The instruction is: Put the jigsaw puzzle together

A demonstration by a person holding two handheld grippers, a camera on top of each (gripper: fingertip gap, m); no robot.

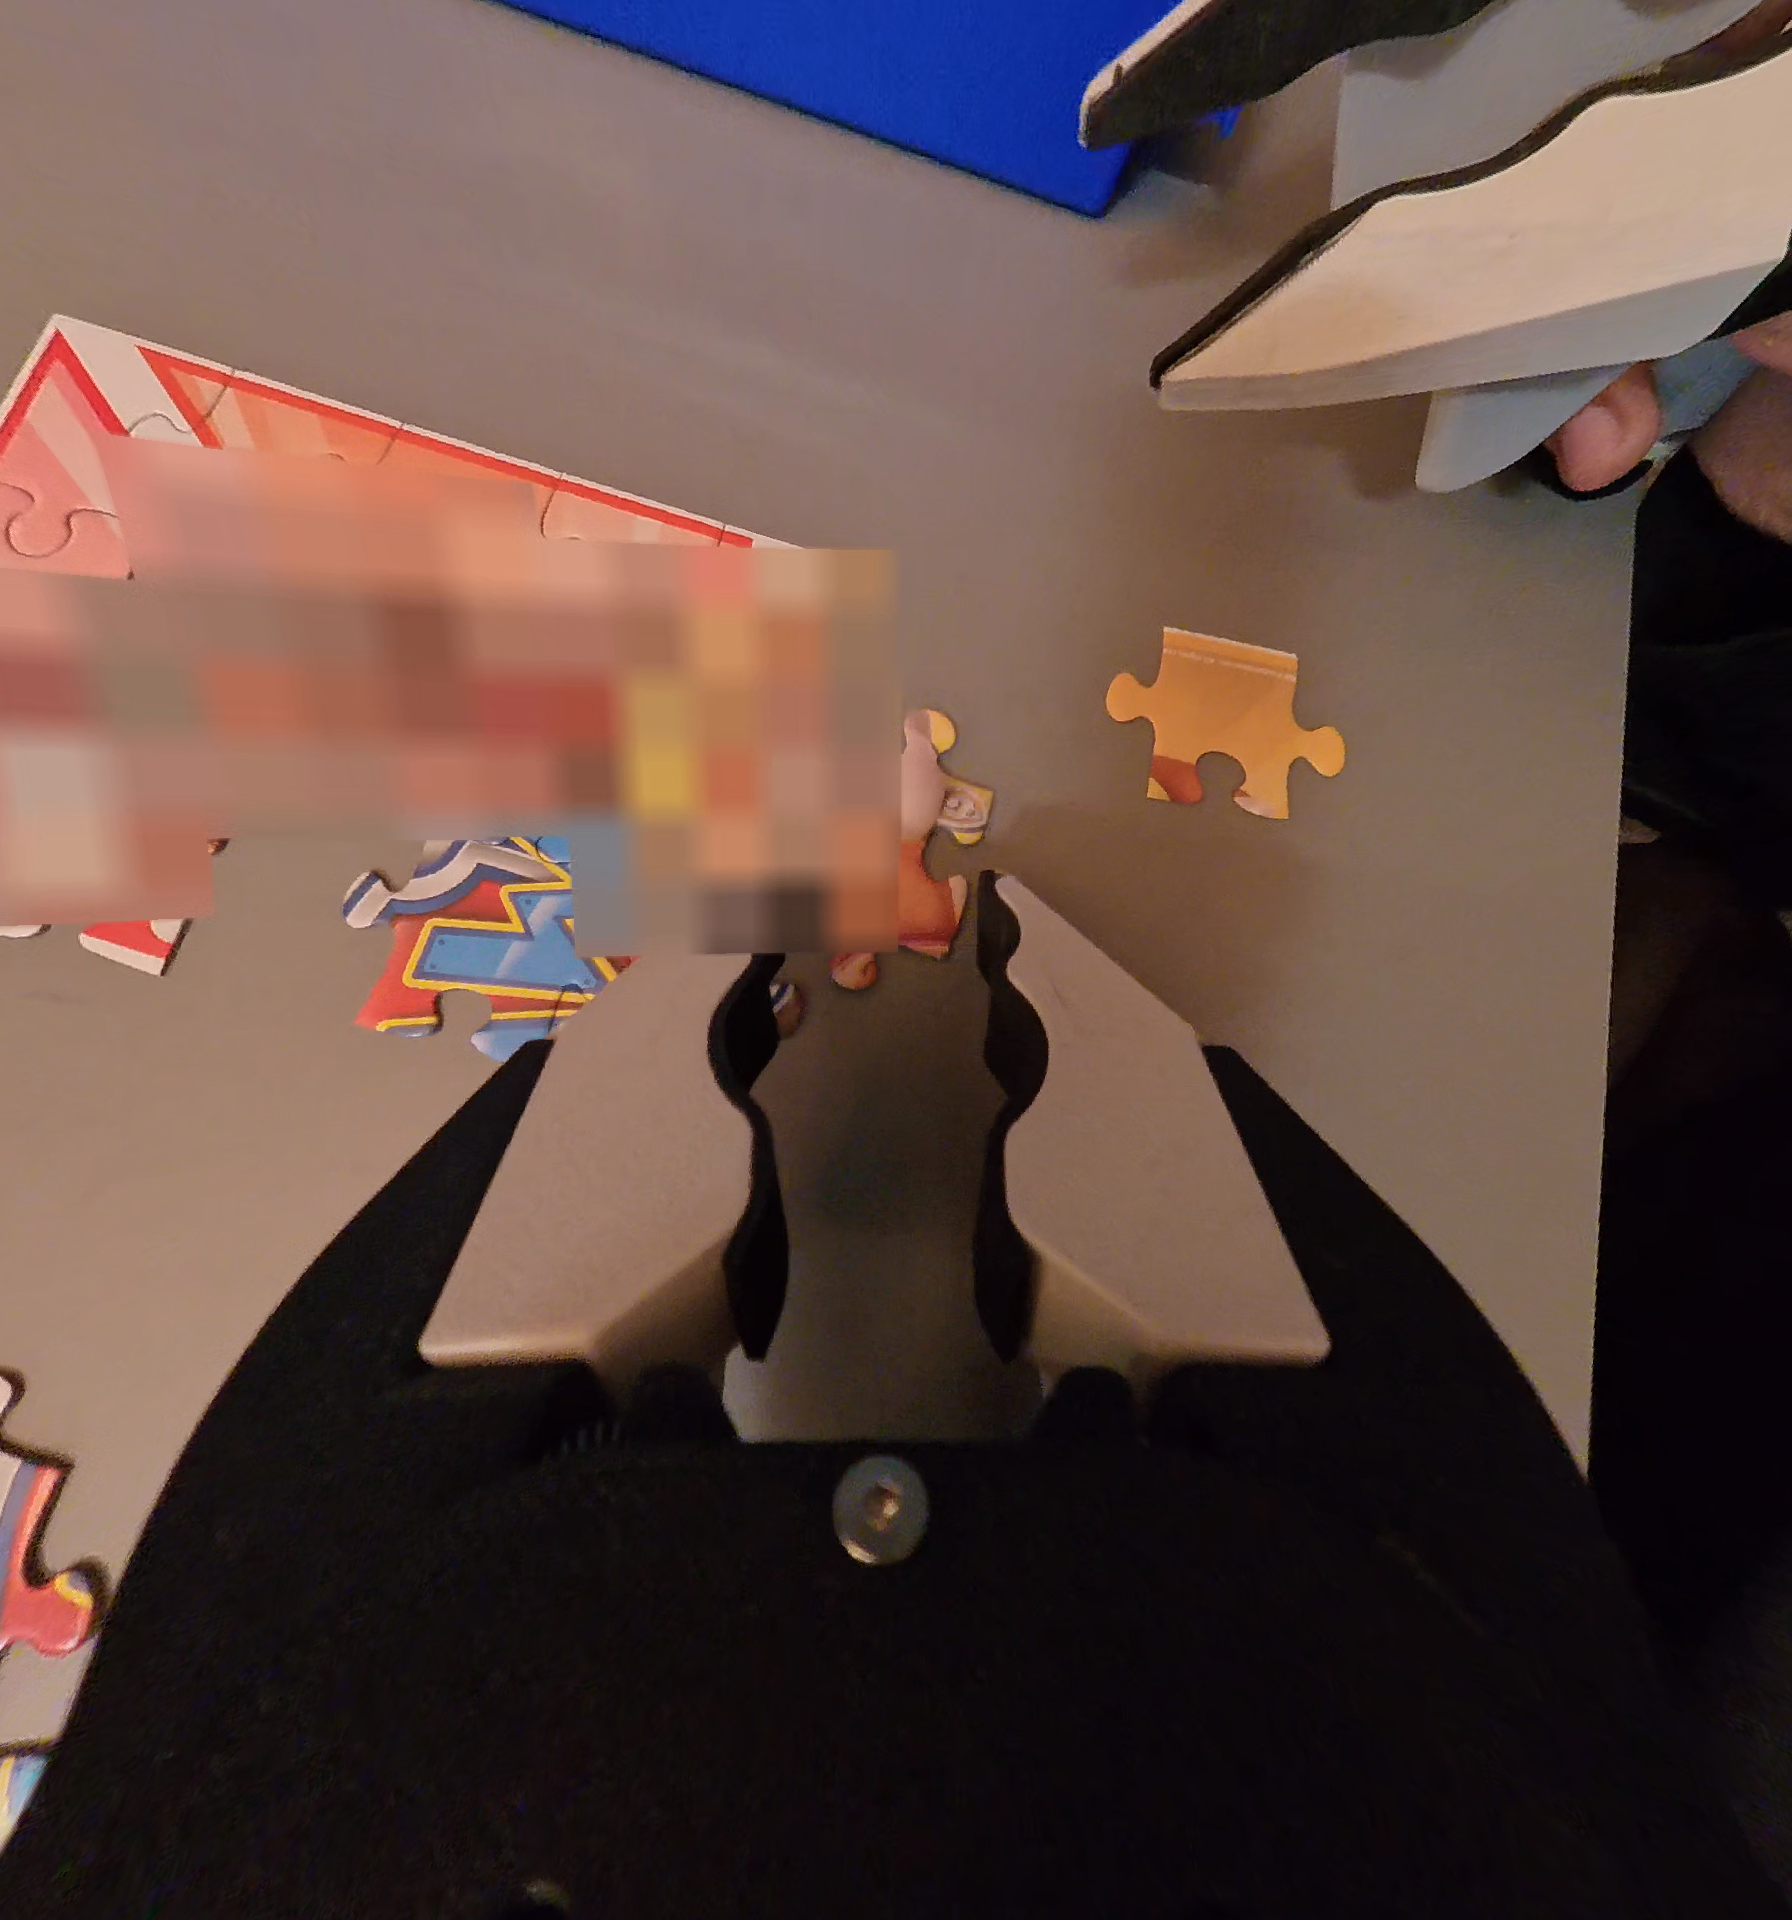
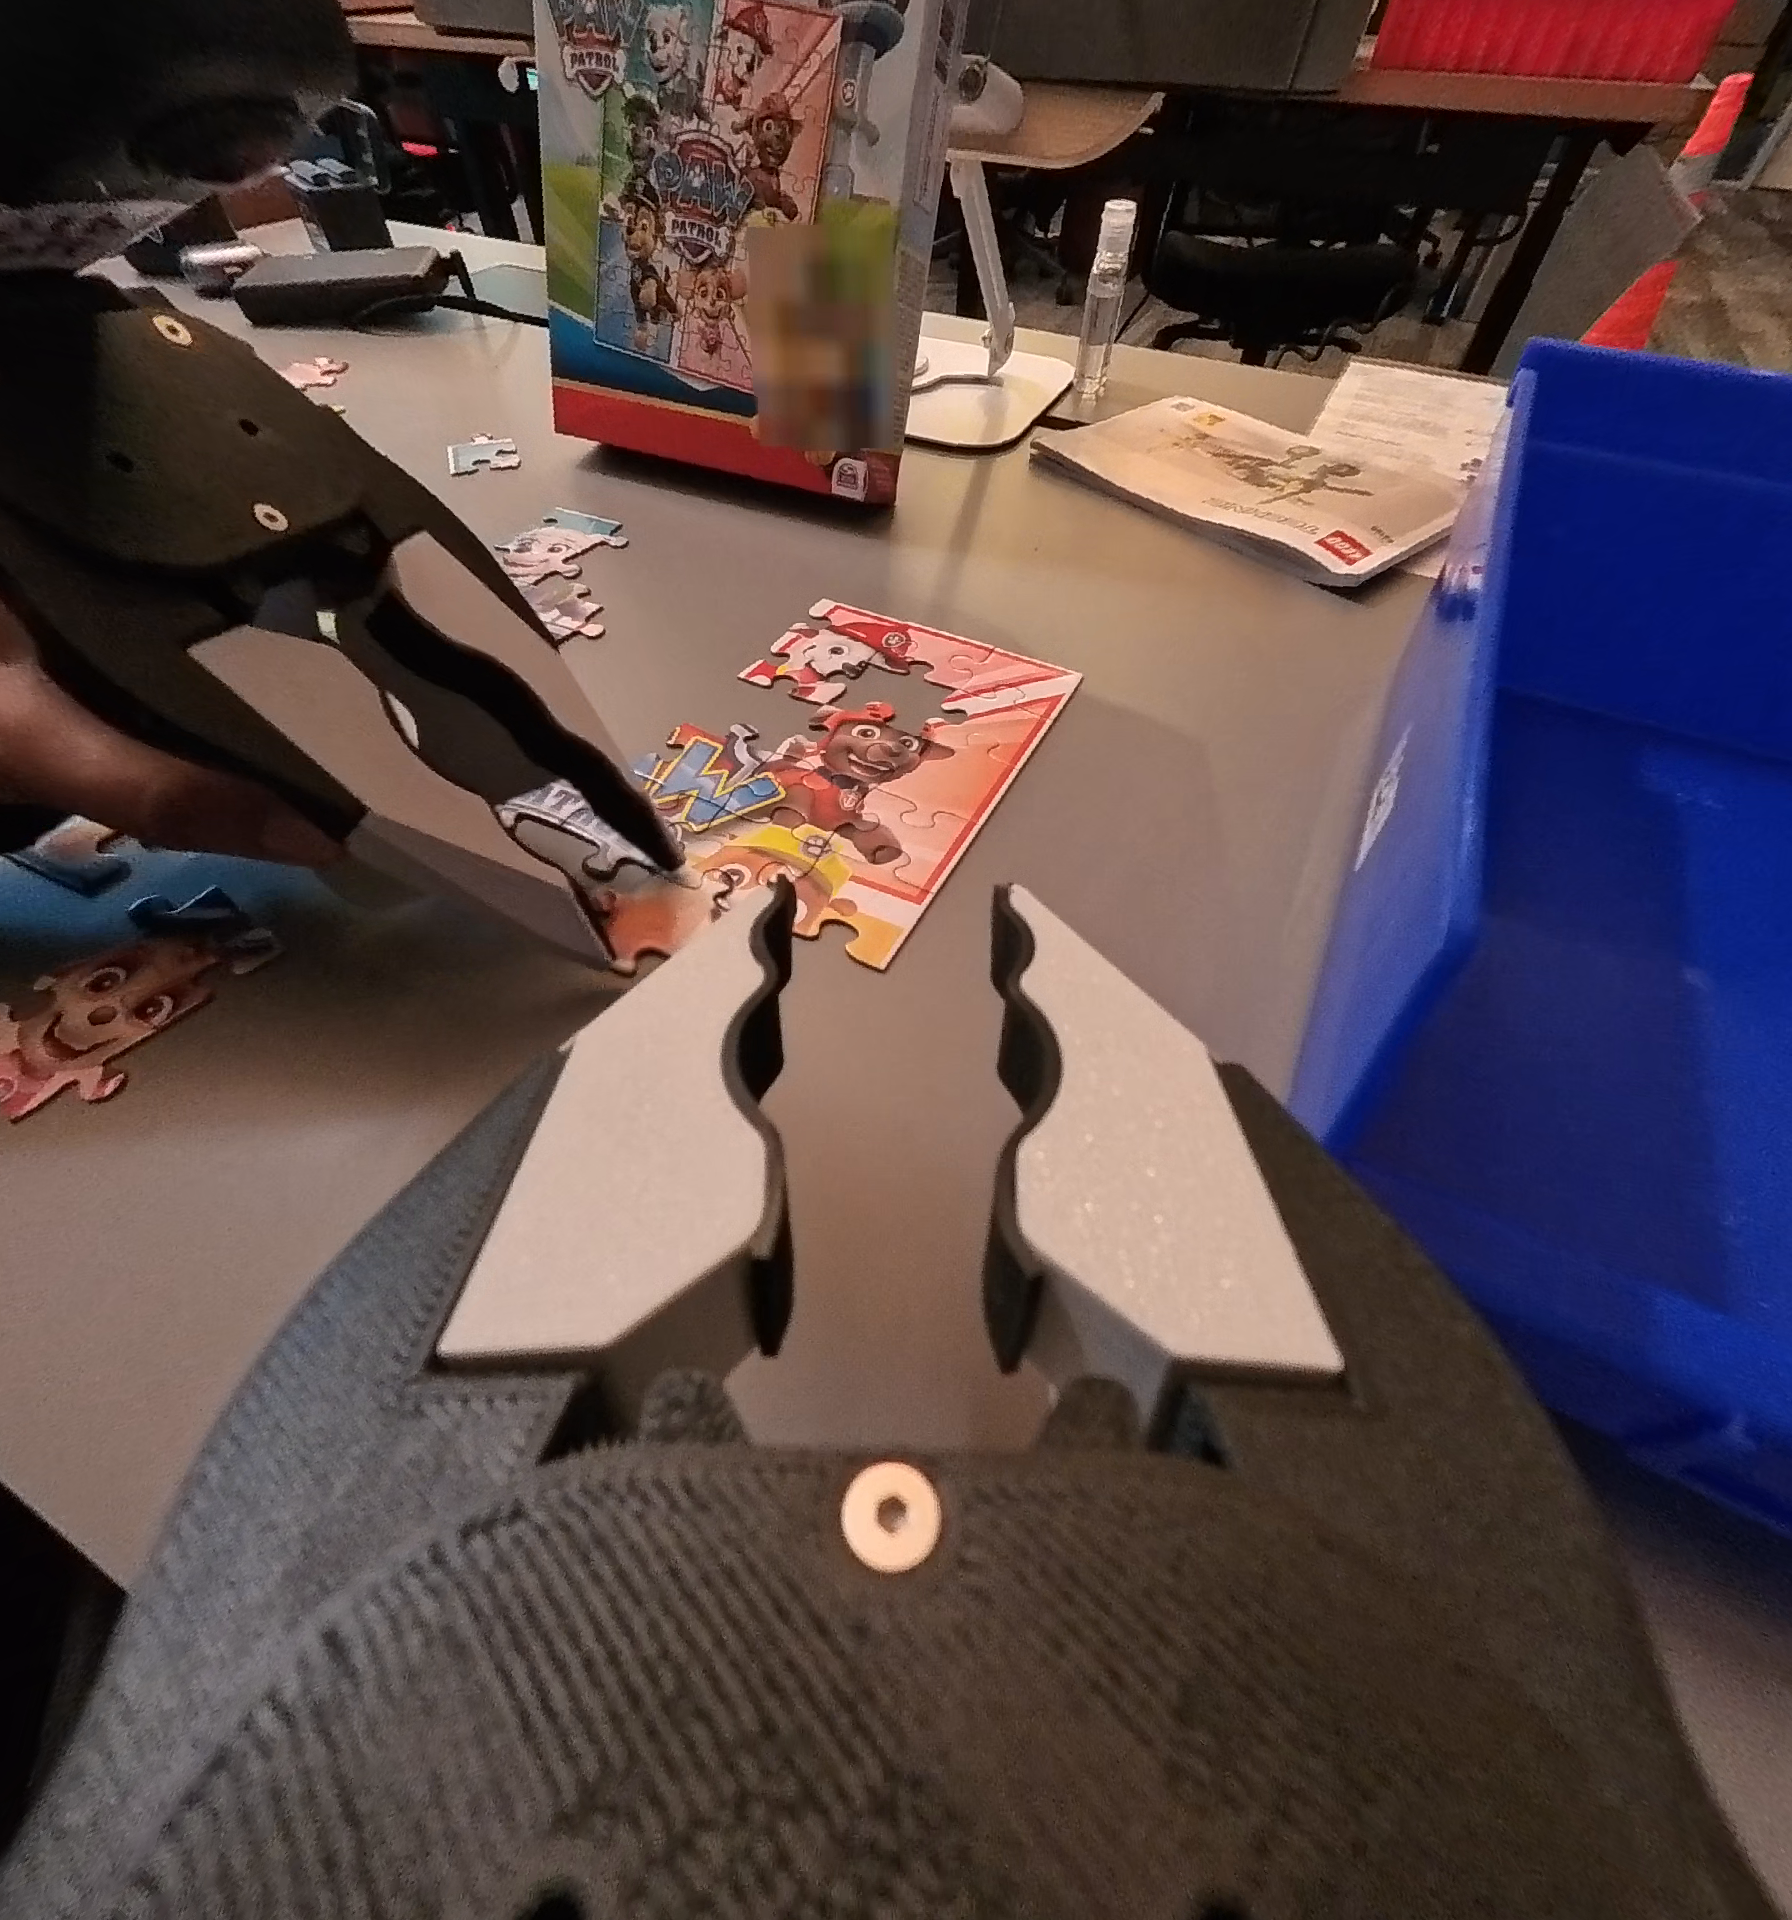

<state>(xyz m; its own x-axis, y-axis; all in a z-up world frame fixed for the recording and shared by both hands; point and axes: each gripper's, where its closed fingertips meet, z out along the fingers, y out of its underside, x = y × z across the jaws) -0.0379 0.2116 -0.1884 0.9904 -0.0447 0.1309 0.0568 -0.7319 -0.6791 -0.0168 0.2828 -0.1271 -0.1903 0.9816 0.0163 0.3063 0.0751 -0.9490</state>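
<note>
We saw the left gripper spread, its fingertips resting on the assembled puzzle's near corner, clamping nothing. The right gripper hung released just beside that corner. One loose yellow piece lay near the puzzle: thin, light card, probably easiest pinched by its edge.

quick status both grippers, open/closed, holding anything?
Left gripper: open, holds nothing; tips down at the edge of the partly built puzzle.
Right gripper: open, empty, above the bare grey table.
</note>
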